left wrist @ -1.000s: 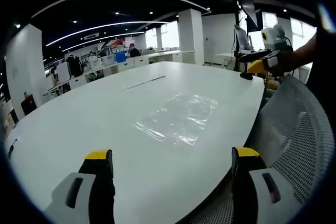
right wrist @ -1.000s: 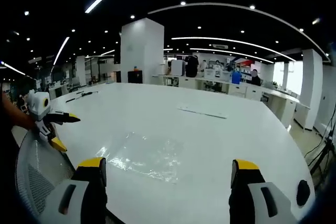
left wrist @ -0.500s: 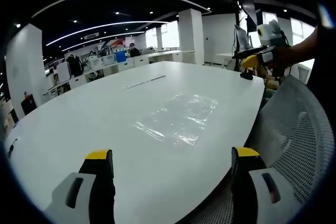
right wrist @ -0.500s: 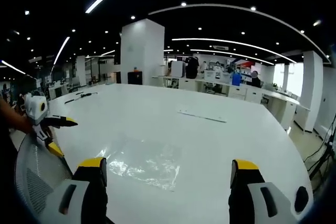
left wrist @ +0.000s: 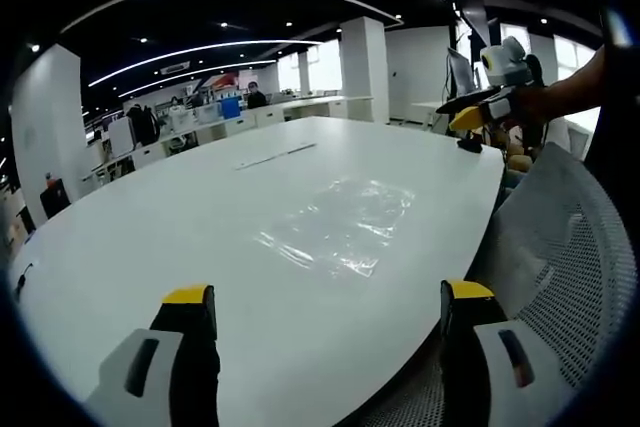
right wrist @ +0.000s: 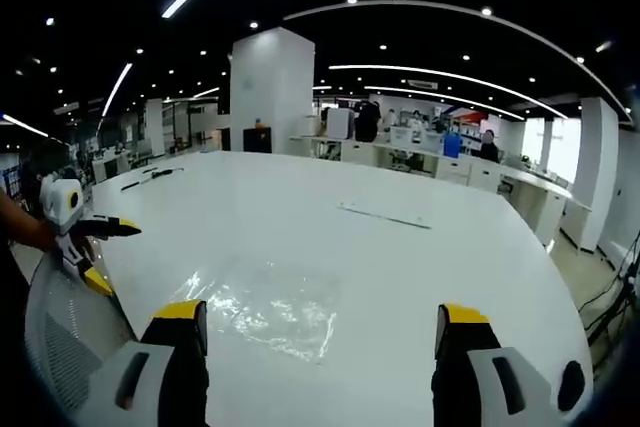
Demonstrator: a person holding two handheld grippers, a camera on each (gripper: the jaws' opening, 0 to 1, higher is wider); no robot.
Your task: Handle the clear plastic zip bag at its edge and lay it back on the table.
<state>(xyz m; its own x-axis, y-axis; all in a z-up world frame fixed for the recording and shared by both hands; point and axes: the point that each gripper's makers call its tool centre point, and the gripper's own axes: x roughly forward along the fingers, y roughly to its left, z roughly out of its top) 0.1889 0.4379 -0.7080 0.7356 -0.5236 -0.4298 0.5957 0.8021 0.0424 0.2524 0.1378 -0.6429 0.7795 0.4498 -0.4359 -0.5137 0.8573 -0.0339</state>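
Note:
A clear plastic zip bag (left wrist: 340, 224) lies flat on the white table (left wrist: 150, 237), a little ahead of my left gripper (left wrist: 327, 312), which stands open with empty jaws. In the right gripper view the same bag (right wrist: 265, 305) lies just beyond my right gripper (right wrist: 314, 328), also open and holding nothing. The right gripper (left wrist: 478, 112) shows in the left gripper view at the upper right, held in a hand above the table's edge. The left gripper (right wrist: 85, 247) appears at the left of the right gripper view, over a chair back.
A grey mesh chair back (left wrist: 570, 247) stands at the table's near edge. A thin long strip (right wrist: 385, 217) lies farther out on the table. Desks, pillars and people fill the office behind. A dark round object (right wrist: 570, 387) sits at the table's right corner.
The right gripper has risen and shifted forward, so the bag sits closer in its view. The bag and the left gripper have stayed still.

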